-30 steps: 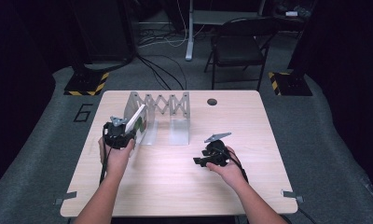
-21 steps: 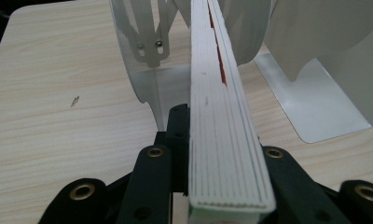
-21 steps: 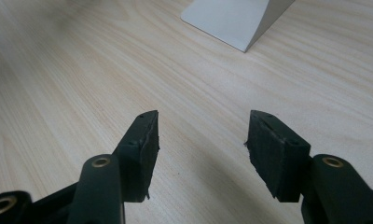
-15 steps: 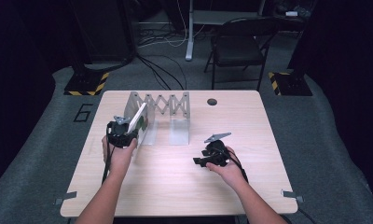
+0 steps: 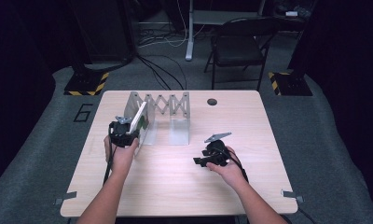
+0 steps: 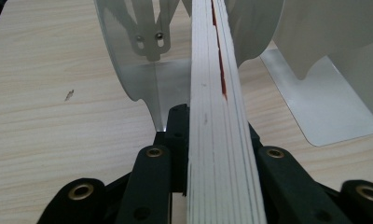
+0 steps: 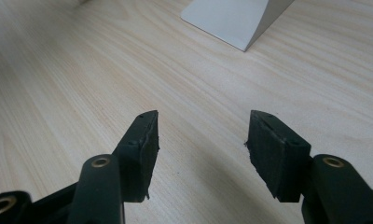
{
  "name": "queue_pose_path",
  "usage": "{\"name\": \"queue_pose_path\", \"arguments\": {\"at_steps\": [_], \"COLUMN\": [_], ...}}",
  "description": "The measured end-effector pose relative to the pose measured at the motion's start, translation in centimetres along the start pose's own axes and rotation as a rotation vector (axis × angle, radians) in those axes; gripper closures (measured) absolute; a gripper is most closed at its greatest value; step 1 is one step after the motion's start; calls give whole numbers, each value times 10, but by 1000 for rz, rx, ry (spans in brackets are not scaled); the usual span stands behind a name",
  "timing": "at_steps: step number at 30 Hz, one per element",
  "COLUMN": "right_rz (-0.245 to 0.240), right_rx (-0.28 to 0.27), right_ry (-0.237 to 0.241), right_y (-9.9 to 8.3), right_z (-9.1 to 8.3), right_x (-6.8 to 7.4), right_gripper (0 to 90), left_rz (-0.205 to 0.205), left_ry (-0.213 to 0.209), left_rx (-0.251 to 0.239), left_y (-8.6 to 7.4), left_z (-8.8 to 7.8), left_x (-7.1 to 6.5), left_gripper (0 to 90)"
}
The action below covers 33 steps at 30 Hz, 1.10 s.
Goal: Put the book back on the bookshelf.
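Left gripper [image 5: 125, 135], near the table's [image 5: 175, 186] left edge, clamps a thin book [image 6: 219, 140] edge-on, its long axis pointing toward the far-left slot of the expanding metal rack [image 5: 163, 109] just ahead; right gripper [image 7: 201, 149] hovers open, empty, well apart.

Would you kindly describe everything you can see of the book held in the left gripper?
The book is thin, with a white page edge and a streak of red along one side. It is clamped between the jaws of the left gripper, edge toward the gripper's camera. In the high view it leans tilted, its far end up among the plates at the left end of the white accordion book rack. Whether it touches a plate I cannot tell.
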State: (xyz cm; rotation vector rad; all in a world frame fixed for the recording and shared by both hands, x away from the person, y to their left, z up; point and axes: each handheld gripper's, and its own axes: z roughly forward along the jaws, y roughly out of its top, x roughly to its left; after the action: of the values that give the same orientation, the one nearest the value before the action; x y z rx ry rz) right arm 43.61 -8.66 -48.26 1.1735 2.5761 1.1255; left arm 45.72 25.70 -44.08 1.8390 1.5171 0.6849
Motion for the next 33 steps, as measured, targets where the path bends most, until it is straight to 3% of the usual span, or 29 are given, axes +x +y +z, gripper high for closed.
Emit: {"name": "queue_pose_path", "arguments": {"at_steps": [21,33], "right_rz": [-5,-2], "right_rx": [7,1], "right_ry": [-1,-3], "right_y": [0,0], "right_z": [0,0], "right_x": [1,0], "right_gripper": [432,429], "left_rz": [8,26], "left_ry": [11,30], "left_rx": [3,-40], "left_y": [-2,-2], "left_z": [1,-4], "left_x": [1,-1], "left_gripper": [703,658]}}
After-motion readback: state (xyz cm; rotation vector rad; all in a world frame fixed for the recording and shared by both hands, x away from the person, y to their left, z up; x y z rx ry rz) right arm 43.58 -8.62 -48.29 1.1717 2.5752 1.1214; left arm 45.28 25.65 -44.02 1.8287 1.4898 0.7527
